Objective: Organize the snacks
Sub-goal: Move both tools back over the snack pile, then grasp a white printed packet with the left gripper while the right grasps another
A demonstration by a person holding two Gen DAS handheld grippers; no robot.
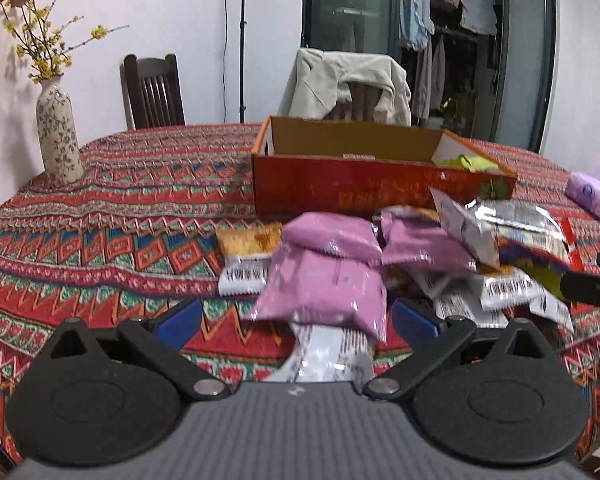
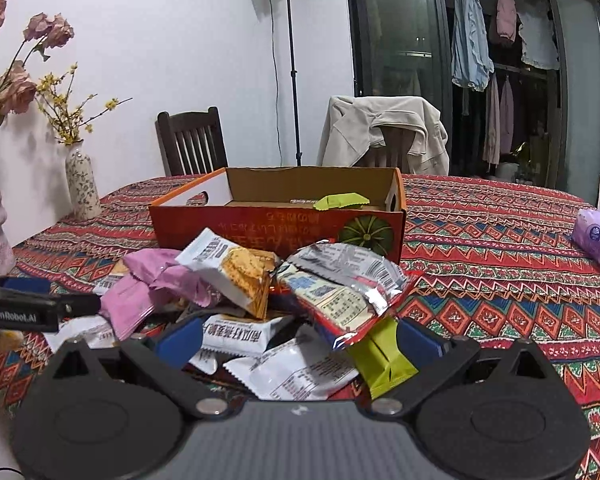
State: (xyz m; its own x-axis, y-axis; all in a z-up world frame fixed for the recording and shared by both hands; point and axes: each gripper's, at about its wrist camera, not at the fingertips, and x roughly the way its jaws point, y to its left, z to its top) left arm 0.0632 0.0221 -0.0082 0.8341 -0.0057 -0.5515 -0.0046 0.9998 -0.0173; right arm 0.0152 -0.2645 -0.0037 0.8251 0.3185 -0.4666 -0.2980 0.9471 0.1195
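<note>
Both tools are spread wide and hold nothing — left tool (image 1: 296,316) around a pink packet (image 1: 320,288), right tool (image 2: 298,338) over the snack pile (image 2: 284,292), near the box (image 2: 276,220) on the desk (image 2: 500,248).

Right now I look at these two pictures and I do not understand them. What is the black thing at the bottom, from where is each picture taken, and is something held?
There is no robot. A person holds one hand-held gripper in each hand, each with a camera looking along its two blue-tipped fingers. One picture comes from the left hand-held gripper, the other from the right hand-held gripper. Both are open and hold nothing. On the patterned tablecloth lies a pile of snack packets, including pink packets. Behind it stands an open cardboard box with a green packet inside.
</note>
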